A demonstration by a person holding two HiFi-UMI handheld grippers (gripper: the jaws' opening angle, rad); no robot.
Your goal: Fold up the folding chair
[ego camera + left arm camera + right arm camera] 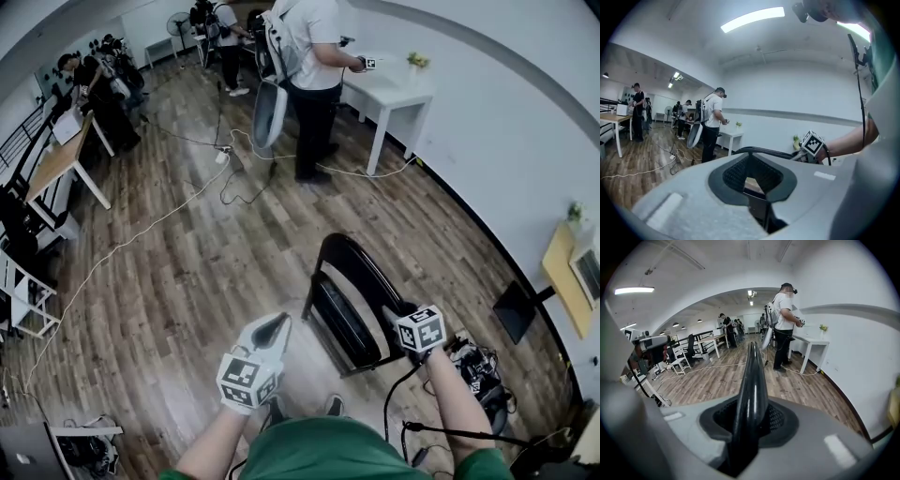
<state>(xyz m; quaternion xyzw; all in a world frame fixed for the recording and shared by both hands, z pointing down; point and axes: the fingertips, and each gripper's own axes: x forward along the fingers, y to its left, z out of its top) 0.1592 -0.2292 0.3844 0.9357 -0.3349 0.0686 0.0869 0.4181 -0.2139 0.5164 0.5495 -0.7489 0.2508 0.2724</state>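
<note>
Closest to the head camera, the left gripper [274, 328] hangs over the wooden floor [187, 272], its jaws pressed together on nothing. The right gripper [401, 317] pinches the glossy black frame tube [752, 380] of the folding chair [347, 305], which stands on the floor just ahead of the person. The chair looks like stiff metal, fairly heavy and smooth enough to slip. The upper frame seems the safest hold, clear of hinges that could pinch; a second grip on the seat edge would probably steady it.

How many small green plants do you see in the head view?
2. The first plant stands on the white table at the top; the second plant is by the yellow shelf at the right edge. More may be hidden.
</note>
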